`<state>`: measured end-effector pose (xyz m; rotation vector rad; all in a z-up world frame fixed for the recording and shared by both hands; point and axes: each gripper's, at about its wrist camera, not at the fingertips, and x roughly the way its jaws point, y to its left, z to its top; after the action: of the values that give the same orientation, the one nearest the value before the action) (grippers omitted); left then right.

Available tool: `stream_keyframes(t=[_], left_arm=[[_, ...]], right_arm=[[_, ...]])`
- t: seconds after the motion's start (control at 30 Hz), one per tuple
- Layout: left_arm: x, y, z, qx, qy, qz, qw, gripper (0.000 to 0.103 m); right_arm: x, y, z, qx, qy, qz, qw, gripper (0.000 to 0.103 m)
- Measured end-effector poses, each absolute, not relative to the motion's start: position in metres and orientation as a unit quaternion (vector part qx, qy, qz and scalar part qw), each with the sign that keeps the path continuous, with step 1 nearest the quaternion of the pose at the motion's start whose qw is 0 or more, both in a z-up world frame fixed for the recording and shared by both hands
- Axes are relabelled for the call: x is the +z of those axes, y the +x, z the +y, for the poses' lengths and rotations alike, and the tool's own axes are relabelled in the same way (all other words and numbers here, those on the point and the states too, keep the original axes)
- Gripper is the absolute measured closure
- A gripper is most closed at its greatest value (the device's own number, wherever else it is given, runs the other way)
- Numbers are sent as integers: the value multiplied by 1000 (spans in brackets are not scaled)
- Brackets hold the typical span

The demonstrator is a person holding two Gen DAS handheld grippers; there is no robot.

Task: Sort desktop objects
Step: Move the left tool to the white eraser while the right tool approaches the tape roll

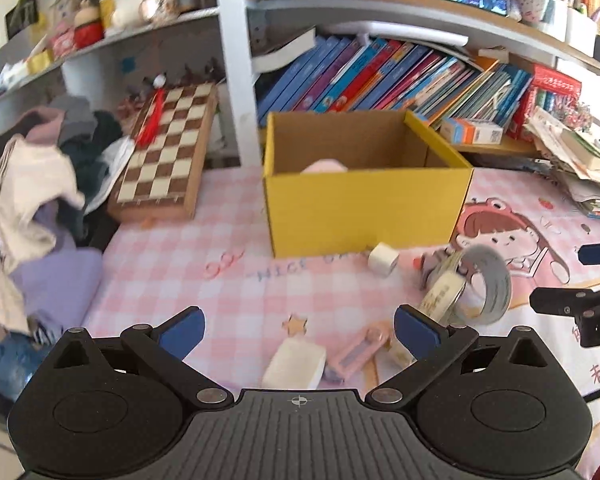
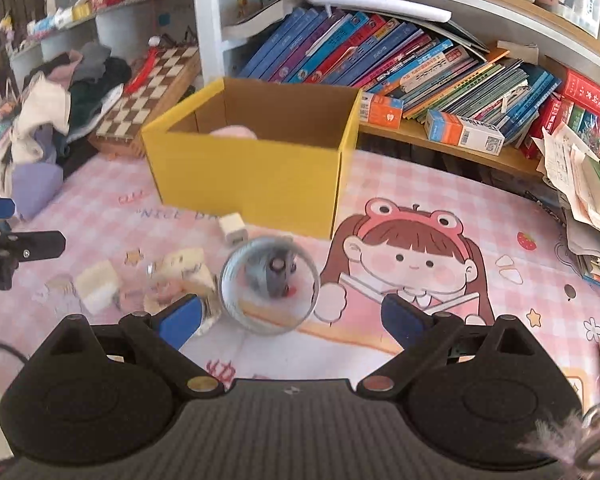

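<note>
A yellow cardboard box (image 1: 364,208) (image 2: 252,184) stands open on the pink checked desk mat, with something pink inside (image 1: 325,166). In front of it lie a white charger cube (image 1: 383,259) (image 2: 233,229), a tape roll (image 1: 474,284) (image 2: 269,286), a white eraser block (image 1: 294,364) (image 2: 97,286) and a pink clip-like item (image 1: 356,350). My left gripper (image 1: 298,330) is open and empty, with the eraser and pink item between its fingers. My right gripper (image 2: 290,318) is open and empty, just short of the tape roll.
A chessboard (image 1: 166,148) leans against the shelf at the left, beside a pile of clothes (image 1: 32,200). Books (image 1: 380,76) fill the shelf behind the box. A stack of papers (image 2: 588,200) sits at the right. The right gripper's fingers (image 1: 580,304) show in the left view.
</note>
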<state>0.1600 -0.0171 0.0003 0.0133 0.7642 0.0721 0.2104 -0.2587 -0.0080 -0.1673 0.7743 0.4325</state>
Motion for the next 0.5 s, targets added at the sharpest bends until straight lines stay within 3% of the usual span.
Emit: stream_keyframes(t=[0.5], left_arm=[[-33,144,-18,34,-4,407,913,1]], right_arm=[[-36,202,-254,191,-64,407,891,6]])
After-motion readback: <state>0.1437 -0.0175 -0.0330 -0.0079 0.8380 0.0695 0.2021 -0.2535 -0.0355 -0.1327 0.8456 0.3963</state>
